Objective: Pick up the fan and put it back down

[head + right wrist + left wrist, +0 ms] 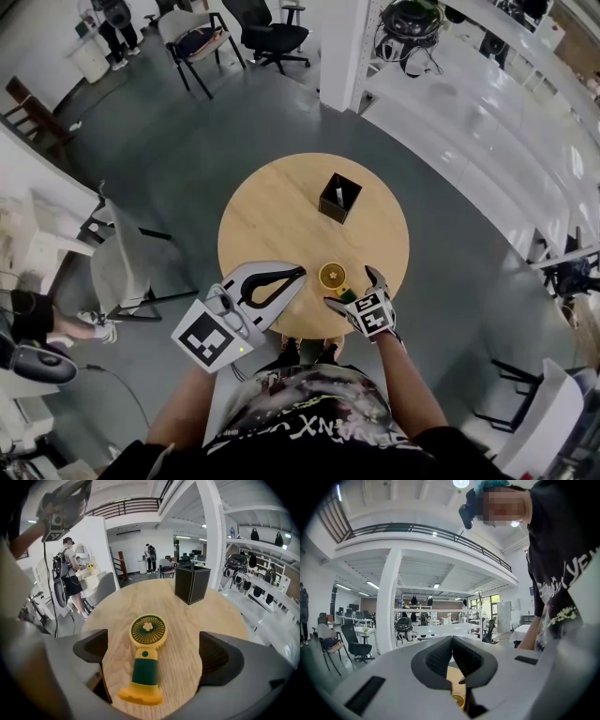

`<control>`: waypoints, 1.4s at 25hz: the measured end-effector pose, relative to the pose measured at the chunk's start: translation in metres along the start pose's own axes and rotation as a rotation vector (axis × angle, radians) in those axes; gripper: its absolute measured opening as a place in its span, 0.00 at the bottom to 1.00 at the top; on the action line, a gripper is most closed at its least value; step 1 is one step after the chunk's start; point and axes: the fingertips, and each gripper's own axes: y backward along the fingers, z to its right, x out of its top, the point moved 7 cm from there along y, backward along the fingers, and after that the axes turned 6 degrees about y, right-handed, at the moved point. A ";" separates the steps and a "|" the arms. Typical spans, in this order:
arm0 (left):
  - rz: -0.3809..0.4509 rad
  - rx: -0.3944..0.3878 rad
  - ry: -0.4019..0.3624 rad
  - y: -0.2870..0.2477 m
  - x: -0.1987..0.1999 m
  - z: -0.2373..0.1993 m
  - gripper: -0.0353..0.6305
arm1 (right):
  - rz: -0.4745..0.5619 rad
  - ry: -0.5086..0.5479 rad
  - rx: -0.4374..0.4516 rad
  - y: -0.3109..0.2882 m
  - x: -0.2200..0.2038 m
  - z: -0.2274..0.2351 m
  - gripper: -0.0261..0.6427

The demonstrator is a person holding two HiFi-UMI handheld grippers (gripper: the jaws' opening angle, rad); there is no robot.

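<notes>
Fan (pixel 144 663) lies flat on the round wooden surface (pixel 281 206), near the person's edge, head pointing toward the black box (pixel 339 197). Right tool (pixel 353 289) is released, jaws wide on either side of the fan, not touching it. Left tool (pixel 298 274) is clenched on nothing, just left of the fan.

Round wooden table (pixel 272 216) carrying a black square box (pixel 339 198), on a grey floor (pixel 187 159); black office chair (pixel 272 33) beyond.
</notes>
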 end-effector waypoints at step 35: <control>-0.003 0.005 0.001 0.007 -0.004 0.003 0.08 | -0.272 0.045 0.028 -0.040 -0.045 -0.001 0.89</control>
